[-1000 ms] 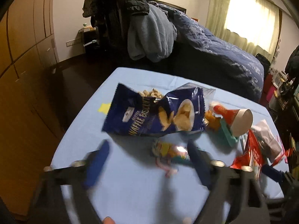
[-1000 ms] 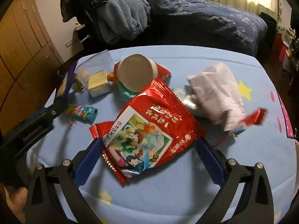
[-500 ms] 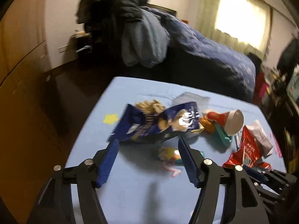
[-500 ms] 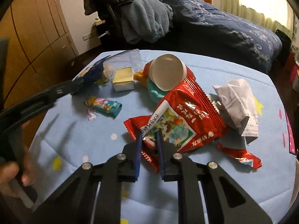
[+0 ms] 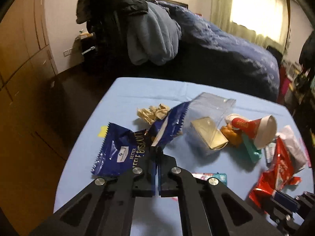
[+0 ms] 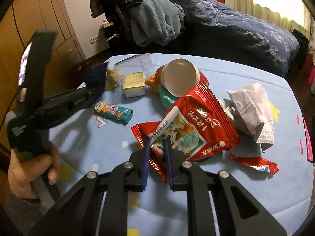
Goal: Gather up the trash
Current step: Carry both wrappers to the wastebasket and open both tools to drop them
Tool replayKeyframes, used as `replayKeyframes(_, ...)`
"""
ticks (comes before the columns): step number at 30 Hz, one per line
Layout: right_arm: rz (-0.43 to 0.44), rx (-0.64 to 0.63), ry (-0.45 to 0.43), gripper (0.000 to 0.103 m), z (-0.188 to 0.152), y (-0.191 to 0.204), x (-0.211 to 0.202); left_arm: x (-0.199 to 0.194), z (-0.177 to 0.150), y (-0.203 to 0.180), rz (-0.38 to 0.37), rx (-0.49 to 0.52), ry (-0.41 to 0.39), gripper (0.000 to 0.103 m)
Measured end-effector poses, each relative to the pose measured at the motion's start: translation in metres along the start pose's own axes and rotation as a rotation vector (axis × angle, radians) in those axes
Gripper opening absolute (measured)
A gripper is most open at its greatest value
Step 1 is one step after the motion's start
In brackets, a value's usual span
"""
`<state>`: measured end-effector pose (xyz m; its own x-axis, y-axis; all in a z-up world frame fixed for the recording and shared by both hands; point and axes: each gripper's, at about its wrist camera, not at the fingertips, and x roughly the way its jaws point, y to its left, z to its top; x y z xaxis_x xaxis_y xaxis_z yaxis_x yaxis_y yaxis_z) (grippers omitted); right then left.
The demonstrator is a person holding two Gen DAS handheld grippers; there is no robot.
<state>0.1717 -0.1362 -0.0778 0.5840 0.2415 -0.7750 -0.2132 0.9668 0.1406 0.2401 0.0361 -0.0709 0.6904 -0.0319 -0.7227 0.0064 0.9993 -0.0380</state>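
Note:
My left gripper (image 5: 157, 149) is shut on the dark blue biscuit bag (image 5: 126, 147), which is crumpled and lifted at its right end. My right gripper (image 6: 157, 143) is shut on the near edge of the red snack wrapper (image 6: 198, 125), also seen in the left wrist view (image 5: 275, 169). On the light blue table cover (image 6: 98, 149) lie a red paper cup (image 6: 181, 78), a teal piece (image 6: 167, 98), an orange lump (image 6: 152, 81), a small box (image 6: 133, 84) in a clear bag (image 6: 137, 63), a colourful small pack (image 6: 113, 112), crumpled white paper (image 6: 250, 106) and a brown paper wad (image 5: 152, 112).
A bed with a dark blue quilt (image 5: 226, 45) stands behind the table. A chair piled with clothes (image 5: 137, 25) is at the back left. Wooden wardrobes (image 5: 17, 59) line the left wall. A second red wrapper scrap (image 6: 256, 163) lies at the right.
Both grippers went from wide open to shut. The left one closed on the blue biscuit bag and crumpled it; the right one closed on the red wrapper's edge.

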Motion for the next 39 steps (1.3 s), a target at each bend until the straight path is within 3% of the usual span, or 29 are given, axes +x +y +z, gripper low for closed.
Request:
replayKeyframes(8, 0.083, 0.054, -0.008, 0.016, -0.010, -0.014, -0.024, -0.083, -0.028, 0.008, -0.056, -0.010, -0.121, 0.002)
replayKeyframes(13, 0.150, 0.093, -0.050, 0.016, -0.030, -0.029, -0.064, -0.117, -0.050, -0.002, -0.102, -0.015, -0.137, 0.002)
replayKeyframes(17, 0.156, 0.083, -0.108, 0.016, -0.052, -0.037, -0.104, -0.136, -0.067, -0.023, -0.123, 0.020, -0.143, 0.002)
replayKeyframes(29, 0.038, 0.204, -0.255, 0.016, -0.117, -0.113, -0.204, -0.179, -0.080, -0.127, -0.384, 0.185, -0.152, 0.002)
replayKeyframes(39, -0.217, 0.325, -0.373, 0.016, -0.164, -0.198, -0.272, -0.192, -0.076, -0.239, -0.586, 0.359, -0.152, 0.003)
